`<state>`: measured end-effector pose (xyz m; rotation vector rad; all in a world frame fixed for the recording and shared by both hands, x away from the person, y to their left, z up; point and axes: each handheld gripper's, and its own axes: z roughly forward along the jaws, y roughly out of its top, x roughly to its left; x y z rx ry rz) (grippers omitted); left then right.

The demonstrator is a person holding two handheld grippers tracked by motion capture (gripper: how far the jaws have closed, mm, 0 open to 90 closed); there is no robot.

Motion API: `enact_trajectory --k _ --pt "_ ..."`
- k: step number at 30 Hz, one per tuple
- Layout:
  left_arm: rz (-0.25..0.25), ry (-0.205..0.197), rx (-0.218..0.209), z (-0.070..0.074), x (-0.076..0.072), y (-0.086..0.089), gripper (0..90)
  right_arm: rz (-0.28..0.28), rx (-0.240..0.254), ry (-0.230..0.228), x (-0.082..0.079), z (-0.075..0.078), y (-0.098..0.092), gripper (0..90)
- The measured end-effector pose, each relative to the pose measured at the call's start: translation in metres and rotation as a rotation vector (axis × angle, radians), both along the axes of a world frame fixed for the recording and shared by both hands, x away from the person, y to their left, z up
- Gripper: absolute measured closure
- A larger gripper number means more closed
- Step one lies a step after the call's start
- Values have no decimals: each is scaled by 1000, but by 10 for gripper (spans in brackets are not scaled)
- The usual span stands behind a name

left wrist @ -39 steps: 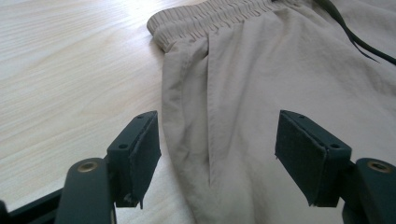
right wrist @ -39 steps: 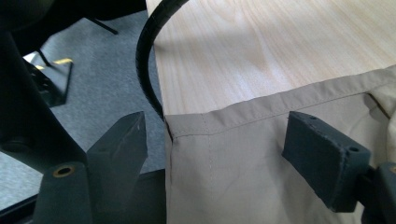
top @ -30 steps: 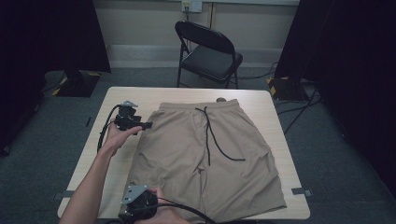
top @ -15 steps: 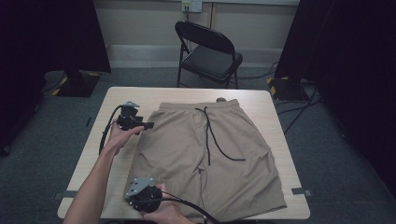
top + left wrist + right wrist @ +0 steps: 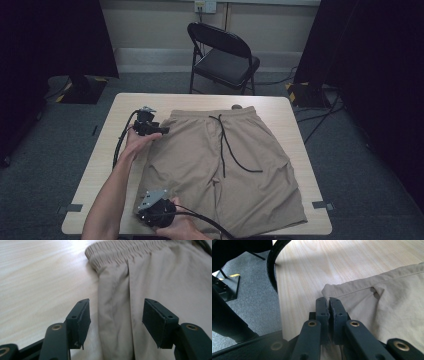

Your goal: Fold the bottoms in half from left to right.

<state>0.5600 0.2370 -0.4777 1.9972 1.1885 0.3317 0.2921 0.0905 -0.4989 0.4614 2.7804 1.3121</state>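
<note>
My right tool (image 5: 329, 305) is clamped on the hem corner of the tan shorts (image 5: 210, 160); my left tool (image 5: 116, 320) is closing in, jaws apart, straddling the side seam below the waistband.

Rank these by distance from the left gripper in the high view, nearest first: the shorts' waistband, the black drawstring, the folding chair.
From the left gripper:
1. Shorts' waistband, beside its jaws, at the left corner.
2. Black drawstring, mid-shorts, to the right.
3. Folding chair, on the floor beyond the table.
</note>
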Motion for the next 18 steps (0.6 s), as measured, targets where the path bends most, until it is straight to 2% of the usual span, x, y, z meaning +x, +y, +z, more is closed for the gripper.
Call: enact_trajectory --k 3,6,9,11,12,13,14,16,17,18 --pt "-8 -8 -6 -1 6 -4 387 1 4 5 0 0 -1 867" --pt "-35 9 9 -3 10 -8 412 -1 14 10 0 -1 -2 867" --pt "-4 18 -1 -6 13 -11 426 -1 15 11 0 -1 -3 867" --pt "-12 26 4 -10 13 -13 456 -2 16 13 0 -1 -3 867" --pt "-21 32 12 -12 13 -14 529 -1 17 11 -1 -1 -4 867" --pt "-24 31 19 -13 13 -15 529 -1 17 11 -1 -1 -4 867" --pt "-10 22 6 -14 12 -17 556 -1 16 12 -1 -1 -5 867" --pt "-12 16 24 -14 12 -19 645 3 18 13 -2 -1 -6 867" --pt "-19 18 28 -14 12 -20 761 -2 20 15 -2 -1 -7 868" --pt "-18 21 11 -14 12 -21 761 -2 20 15 -2 -1 -7 868"
